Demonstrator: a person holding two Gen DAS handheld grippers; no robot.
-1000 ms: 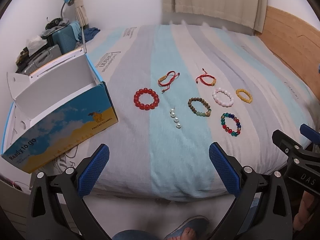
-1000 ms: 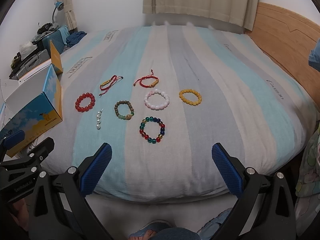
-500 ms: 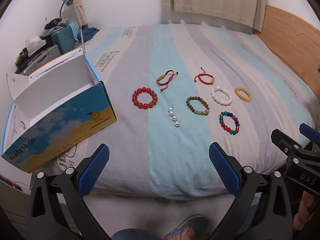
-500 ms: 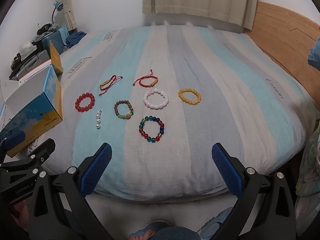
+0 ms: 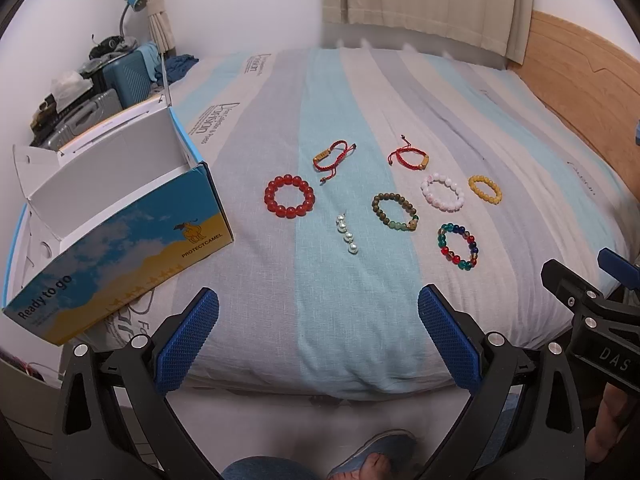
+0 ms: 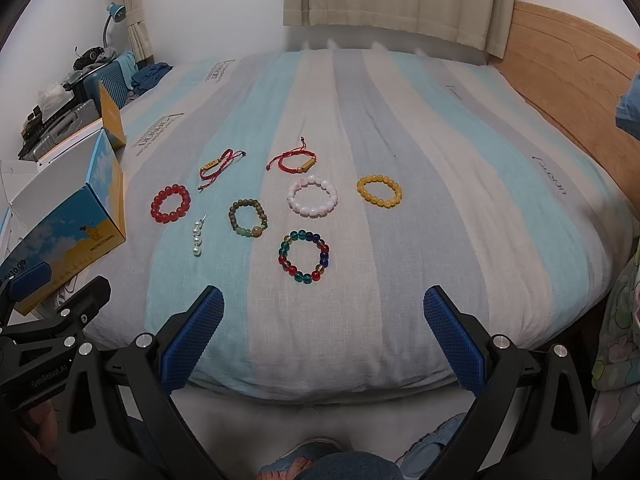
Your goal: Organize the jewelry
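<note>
**Eight pieces laid out, nothing lifted**

Spread apart on the bed (image 5: 320,320), likely for single picks. Counted: six bead bracelets (image 6: 304,256), two red cord bracelets (image 5: 332,156), one pearl strand (image 5: 347,234). Open box (image 5: 120,216) at left, probably the destination. Left gripper (image 5: 318,336) and right gripper (image 6: 322,334): jaws wide, empty, short of the jewelry.

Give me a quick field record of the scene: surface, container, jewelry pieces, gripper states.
surface: striped bedspread
container: open blue-and-yellow cardboard box, at the bed's left edge, apart from the jewelry
beaded bracelets: red, olive-green, pink-white, yellow, multicolour glass
cord bracelets: two red, one left of the other
pearl strand
left gripper: open, empty
right gripper: open, empty
</note>
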